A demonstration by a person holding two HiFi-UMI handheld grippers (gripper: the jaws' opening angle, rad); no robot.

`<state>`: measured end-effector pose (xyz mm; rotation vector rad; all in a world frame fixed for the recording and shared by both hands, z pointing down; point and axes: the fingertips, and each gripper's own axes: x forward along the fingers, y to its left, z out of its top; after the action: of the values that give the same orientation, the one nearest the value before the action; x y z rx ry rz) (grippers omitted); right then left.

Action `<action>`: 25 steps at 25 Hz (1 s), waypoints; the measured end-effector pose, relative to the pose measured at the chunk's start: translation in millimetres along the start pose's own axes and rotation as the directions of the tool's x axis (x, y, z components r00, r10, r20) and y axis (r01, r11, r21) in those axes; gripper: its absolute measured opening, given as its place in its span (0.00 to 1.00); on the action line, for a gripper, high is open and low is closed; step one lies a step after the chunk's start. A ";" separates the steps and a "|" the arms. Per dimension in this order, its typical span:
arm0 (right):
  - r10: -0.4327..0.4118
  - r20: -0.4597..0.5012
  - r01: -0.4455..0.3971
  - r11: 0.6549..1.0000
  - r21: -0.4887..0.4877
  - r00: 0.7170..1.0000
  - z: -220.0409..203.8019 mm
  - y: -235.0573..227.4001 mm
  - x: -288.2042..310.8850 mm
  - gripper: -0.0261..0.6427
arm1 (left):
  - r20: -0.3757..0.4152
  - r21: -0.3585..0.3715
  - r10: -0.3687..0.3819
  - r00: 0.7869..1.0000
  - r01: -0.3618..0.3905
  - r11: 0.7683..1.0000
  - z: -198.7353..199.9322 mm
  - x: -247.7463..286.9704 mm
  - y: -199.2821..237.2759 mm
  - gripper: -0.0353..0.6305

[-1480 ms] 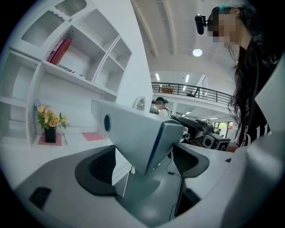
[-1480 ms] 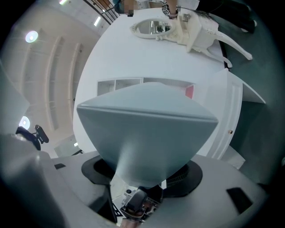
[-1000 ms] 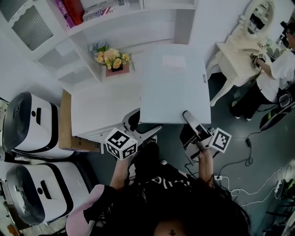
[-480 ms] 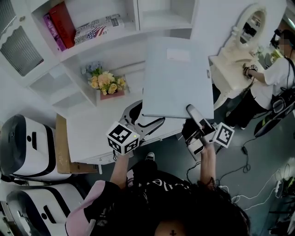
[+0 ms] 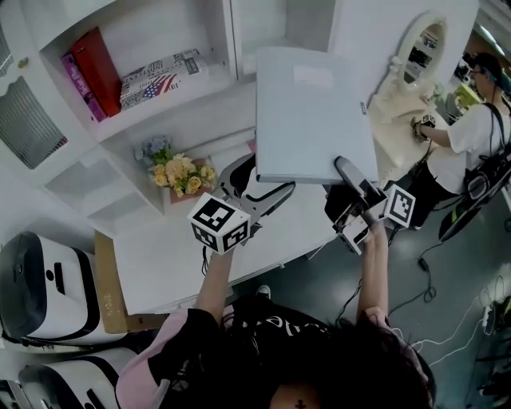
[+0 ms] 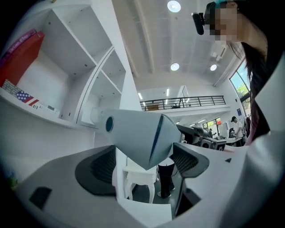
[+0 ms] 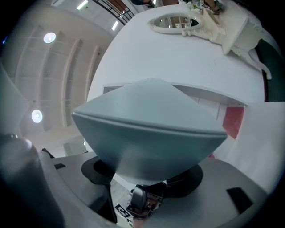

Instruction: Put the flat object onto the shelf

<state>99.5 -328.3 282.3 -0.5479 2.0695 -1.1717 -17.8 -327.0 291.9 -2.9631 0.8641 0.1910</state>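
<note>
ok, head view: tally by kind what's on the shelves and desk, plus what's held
folder: 1
upright books: 2
flag-print pack: 1
flowers: 1
total: 5

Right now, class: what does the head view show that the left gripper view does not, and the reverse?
Head view only: the white machines and brown cardboard. Left gripper view only: ceiling lights and a balcony railing. Both: the grey flat object gripped by the left gripper, and the red book.
</note>
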 end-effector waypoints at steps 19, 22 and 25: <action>0.020 -0.083 -0.019 1.000 0.019 0.996 46.1 -13.1 49.8 0.47 | 0.055 -0.049 -0.011 0.998 0.014 0.999 11.6 29.3 43.7 0.68; 0.011 -0.114 -0.012 1.000 -0.009 0.993 41.8 -11.0 59.5 0.48 | 0.067 -0.059 0.001 0.998 0.003 0.998 14.2 28.3 53.2 0.68; 0.007 -0.128 -0.011 0.999 -0.030 0.992 40.2 -9.7 61.8 0.48 | 0.078 -0.068 0.012 0.997 -0.007 0.998 13.2 26.0 53.0 0.68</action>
<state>87.7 -396.2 254.2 -0.4884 2.1996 -1.1995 -26.0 -384.4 274.7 -2.9909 0.8793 0.3418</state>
